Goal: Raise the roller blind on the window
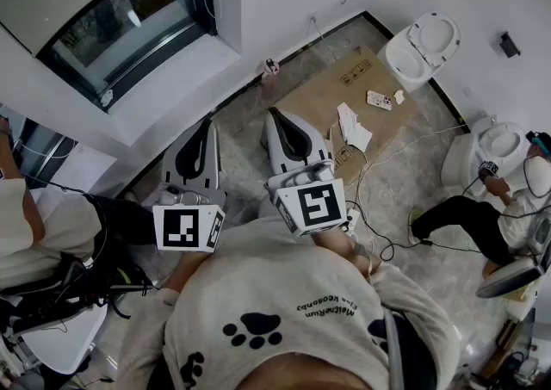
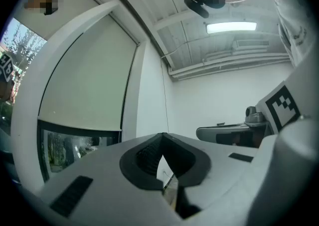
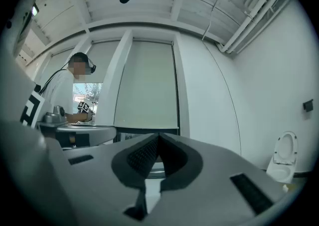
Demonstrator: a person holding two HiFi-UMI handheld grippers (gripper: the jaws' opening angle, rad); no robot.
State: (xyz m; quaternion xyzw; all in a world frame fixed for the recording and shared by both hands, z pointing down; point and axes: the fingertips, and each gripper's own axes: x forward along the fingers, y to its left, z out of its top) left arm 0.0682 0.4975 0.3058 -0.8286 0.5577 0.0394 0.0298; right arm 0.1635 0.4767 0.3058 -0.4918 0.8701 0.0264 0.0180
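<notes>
The left gripper (image 2: 162, 136) and the right gripper (image 3: 158, 135) both have their jaws closed on nothing. The blind (image 3: 147, 83) hangs ahead of them, well apart, lowered over most of the window (image 2: 65, 150), with a strip of glass bare beneath. Only the head view shows the cardboard (image 1: 344, 95) on the floor.
</notes>
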